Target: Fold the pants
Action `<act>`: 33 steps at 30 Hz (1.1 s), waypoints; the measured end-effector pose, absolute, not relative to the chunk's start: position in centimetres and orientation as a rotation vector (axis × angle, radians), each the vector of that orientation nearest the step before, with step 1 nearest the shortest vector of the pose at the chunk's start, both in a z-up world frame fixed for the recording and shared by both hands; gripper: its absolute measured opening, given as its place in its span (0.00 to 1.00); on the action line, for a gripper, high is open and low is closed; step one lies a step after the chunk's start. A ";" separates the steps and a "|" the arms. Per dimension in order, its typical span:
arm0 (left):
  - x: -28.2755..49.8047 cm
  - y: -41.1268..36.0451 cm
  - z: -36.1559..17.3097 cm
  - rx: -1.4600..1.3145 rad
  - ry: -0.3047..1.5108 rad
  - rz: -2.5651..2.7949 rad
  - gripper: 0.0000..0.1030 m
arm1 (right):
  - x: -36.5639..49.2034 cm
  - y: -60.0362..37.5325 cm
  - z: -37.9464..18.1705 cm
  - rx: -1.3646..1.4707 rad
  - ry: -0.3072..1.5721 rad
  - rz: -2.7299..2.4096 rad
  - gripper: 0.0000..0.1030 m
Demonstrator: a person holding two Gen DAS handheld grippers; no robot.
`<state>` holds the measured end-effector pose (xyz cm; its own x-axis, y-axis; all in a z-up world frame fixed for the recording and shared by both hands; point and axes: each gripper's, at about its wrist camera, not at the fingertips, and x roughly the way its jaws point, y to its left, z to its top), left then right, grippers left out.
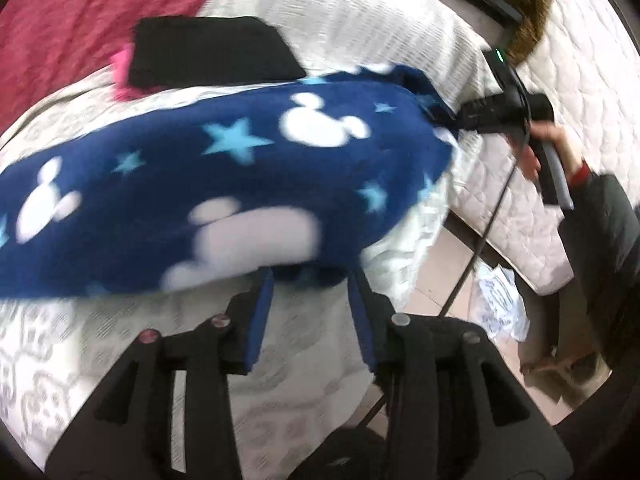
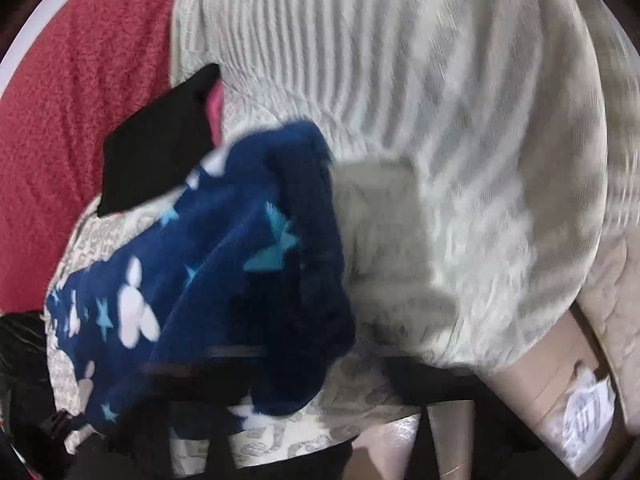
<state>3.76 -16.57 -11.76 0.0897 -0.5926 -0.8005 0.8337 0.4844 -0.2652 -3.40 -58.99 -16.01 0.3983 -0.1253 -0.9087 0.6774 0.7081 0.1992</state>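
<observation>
Dark blue fleece pants (image 1: 192,200) with white mouse heads and light blue stars lie stretched across the pale patterned bedspread (image 1: 80,340). My left gripper (image 1: 310,280) stands open at the pants' near edge, its blue pads apart and a bit of dark fabric at the tips. In the left wrist view my right gripper (image 1: 460,120), held by a hand (image 1: 554,144), is shut on the pants' far end. In the right wrist view the pants (image 2: 224,280) bunch over that gripper; its fingers are blurred and mostly covered.
A folded black garment (image 1: 212,52) with something pink (image 1: 122,68) beside it lies behind the pants. A red blanket (image 1: 80,12) covers the far left and a white ribbed cover (image 1: 360,20) the back. The bare mattress (image 1: 560,120), a cable (image 1: 492,216) and the floor (image 1: 436,264) are at the right.
</observation>
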 end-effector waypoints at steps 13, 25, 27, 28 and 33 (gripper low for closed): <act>17.3 6.4 -12.0 -0.115 0.999 -0.440 0.49 | -1.8 -53.2 -6.8 0.187 1.026 -1.041 0.63; 27.3 17.6 -16.4 -0.415 1.031 -0.226 0.49 | 20.1 -26.4 -1.8 -0.188 0.871 -0.025 0.68; 28.9 18.2 -17.1 -0.419 1.025 -0.217 0.49 | 25.0 -22.3 -3.4 -0.230 0.892 0.103 0.67; 29.3 18.5 -17.2 -0.423 1.023 -0.218 0.48 | 27.9 -19.9 -4.4 -0.237 0.901 0.170 0.67; 31.9 19.6 -18.7 -0.420 1.034 -0.245 0.48 | 35.9 -10.0 -8.5 -0.369 0.866 0.421 0.67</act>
<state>31.90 19.58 -18.67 0.4941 -0.3894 -0.7773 0.0000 0.8941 -0.4479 35.85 -9.97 -8.53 0.5764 0.2041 -0.7913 -0.4959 0.8570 -0.1402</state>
